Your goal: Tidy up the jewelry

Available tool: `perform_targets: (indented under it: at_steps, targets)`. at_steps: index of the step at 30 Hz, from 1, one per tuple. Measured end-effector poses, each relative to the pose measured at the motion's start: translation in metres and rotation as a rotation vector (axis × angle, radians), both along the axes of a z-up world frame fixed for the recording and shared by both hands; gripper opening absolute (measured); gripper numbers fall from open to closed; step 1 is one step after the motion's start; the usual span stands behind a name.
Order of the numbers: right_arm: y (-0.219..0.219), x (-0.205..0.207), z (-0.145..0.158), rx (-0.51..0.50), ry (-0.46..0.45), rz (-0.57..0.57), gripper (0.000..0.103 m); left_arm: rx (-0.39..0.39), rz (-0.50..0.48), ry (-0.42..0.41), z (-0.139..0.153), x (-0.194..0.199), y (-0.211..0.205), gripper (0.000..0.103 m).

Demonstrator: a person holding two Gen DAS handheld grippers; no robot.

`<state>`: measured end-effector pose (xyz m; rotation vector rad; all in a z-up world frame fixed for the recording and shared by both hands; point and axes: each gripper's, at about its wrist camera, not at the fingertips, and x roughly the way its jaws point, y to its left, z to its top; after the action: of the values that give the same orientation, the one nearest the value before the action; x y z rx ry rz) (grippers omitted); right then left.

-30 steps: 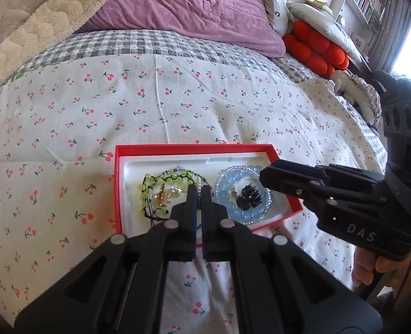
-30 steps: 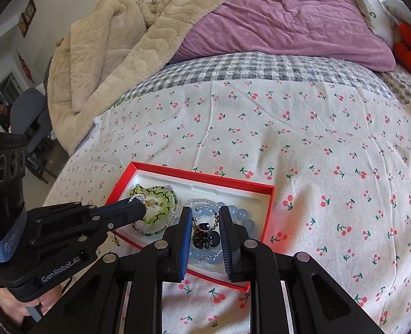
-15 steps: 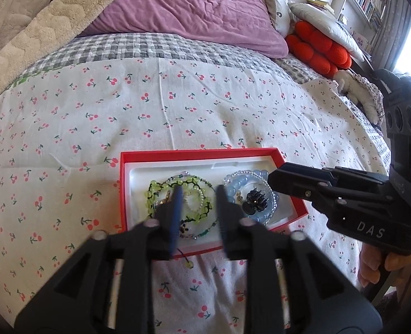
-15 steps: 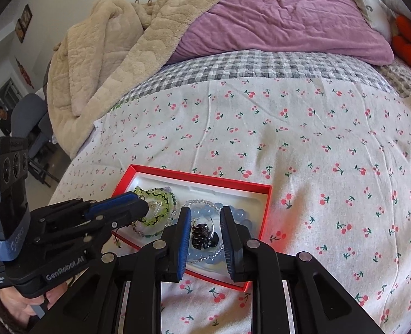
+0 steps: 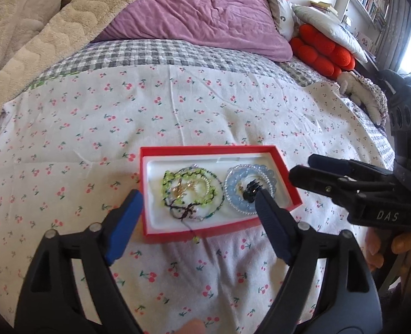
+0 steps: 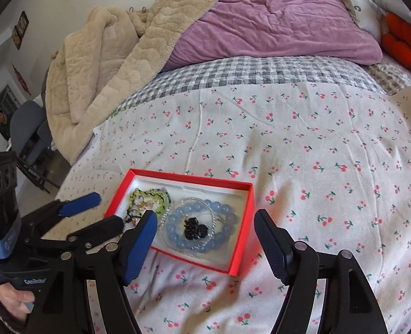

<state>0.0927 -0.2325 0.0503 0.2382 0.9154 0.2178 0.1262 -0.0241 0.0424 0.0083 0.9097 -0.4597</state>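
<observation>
Two handheld grippers hover with jaws spread wide and empty above a bed where a jewelry sort appears close to done. Behind them, a purple duvet (image 5: 205, 14) and a beige fleece blanket (image 6: 116, 64) are heaped toward the headboard, with a red cushion (image 5: 323, 51) and white pillows at the far right, bookshelves beyond, and a grey chair (image 6: 29, 130) in a doorway at the left. A cherry-print sheet (image 5: 94, 128) covers the mattress, soft ground that probably explains why every piece sits in a box and none lies loose on the cloth. On that sheet rests a shallow red box (image 5: 213, 150) with a white lining. The left gripper (image 5: 197, 199) frames the box's left half; the right gripper (image 6: 205, 222) frames the right half, each just over its own share of the contents. Inside, a blue bead bracelet (image 6: 202, 222) lies flat on the right, ringed by a thin silver chain (image 6: 188, 200), with a small black hair claw (image 6: 192, 226) resting in its centre. To the left, a green bead bracelet (image 5: 188, 186) coils around a small gold piece (image 5: 180, 190). One dark cord (image 5: 190, 226) trails over the near rim onto the sheet, likely the last thing needing a tuck
</observation>
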Motion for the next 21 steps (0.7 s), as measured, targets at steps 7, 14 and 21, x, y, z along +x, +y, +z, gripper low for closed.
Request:
perform_targets:
  at_steps: [7, 14, 21]
  targets:
    - [0.0, -0.02, 0.005, -0.075, 0.019, -0.019, 0.085, 0.083, 0.04, 0.008, -0.002, -0.018, 0.01, 0.102]
    - [0.02, -0.051, 0.007, -0.224, 0.007, -0.005, 0.097, 0.154, 0.091, 0.044, -0.008, -0.03, 0.026, 0.102]
    - [0.045, -0.082, 0.007, -0.35, 0.011, 0.036, 0.103, 0.197, 0.128, 0.076, -0.012, -0.052, 0.039, 0.102]
